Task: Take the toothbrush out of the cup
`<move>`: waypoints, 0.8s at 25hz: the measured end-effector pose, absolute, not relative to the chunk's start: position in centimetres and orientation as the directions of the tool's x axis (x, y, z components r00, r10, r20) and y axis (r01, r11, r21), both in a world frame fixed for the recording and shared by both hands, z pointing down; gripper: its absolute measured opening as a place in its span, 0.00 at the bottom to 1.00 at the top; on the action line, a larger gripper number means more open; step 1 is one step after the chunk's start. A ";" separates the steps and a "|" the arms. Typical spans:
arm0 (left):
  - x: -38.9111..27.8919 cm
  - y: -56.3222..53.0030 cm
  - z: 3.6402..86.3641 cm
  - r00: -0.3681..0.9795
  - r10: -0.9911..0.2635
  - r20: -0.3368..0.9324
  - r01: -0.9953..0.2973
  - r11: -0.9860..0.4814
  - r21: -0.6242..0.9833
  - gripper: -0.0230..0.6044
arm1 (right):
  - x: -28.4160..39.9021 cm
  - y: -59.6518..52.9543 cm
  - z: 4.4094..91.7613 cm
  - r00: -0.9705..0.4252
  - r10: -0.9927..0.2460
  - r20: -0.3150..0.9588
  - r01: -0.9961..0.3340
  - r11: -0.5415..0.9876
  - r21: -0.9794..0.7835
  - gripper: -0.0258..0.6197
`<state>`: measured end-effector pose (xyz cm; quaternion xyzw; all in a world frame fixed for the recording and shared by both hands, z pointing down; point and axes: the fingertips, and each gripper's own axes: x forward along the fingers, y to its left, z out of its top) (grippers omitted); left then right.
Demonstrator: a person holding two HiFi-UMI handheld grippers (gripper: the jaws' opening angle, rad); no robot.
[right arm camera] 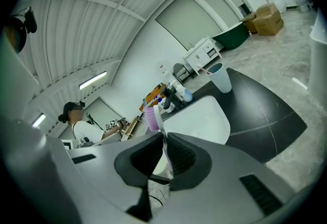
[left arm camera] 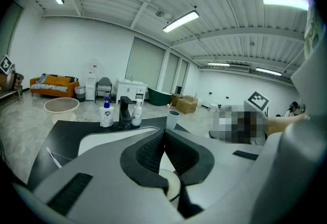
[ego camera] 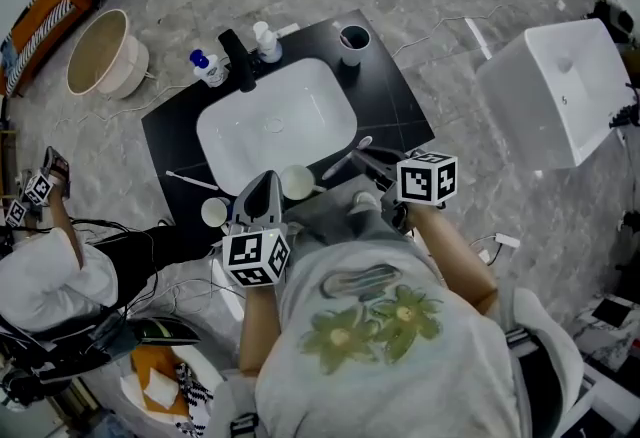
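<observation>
Toothbrush [right arm camera: 151, 117] is pinched in the right gripper [right arm camera: 163, 137]. The jaws are clamped on its neck, purple bristles poke out past the tips, and the handle runs down toward the white cup [ego camera: 297, 183] just below. The left gripper [left arm camera: 164, 134] is closed on nothing, parked right beside that cup. Past both tips is the sink basin [ego camera: 280, 116]. My worry: it's a skinny grip, so the brush could twist or slip. The handle could also catch the rim and tip the cup, since nothing seems to be steadying it.
</observation>
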<state>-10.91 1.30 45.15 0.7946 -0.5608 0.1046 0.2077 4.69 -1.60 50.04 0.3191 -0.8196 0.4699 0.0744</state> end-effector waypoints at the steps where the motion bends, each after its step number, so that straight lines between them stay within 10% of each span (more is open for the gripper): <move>1: -10.8 1.3 45.2 0.351 -0.846 0.402 -0.934 -0.286 0.213 0.07 | 4.8 -1.6 50.5 -0.783 -0.451 0.428 -0.595 0.343 -0.727 0.12; 20: -8.3 -0.7 48.0 0.383 -0.795 0.470 -0.923 -0.309 0.230 0.07 | 6.2 -4.0 59.6 -0.733 -0.409 0.544 -0.644 0.158 -0.749 0.12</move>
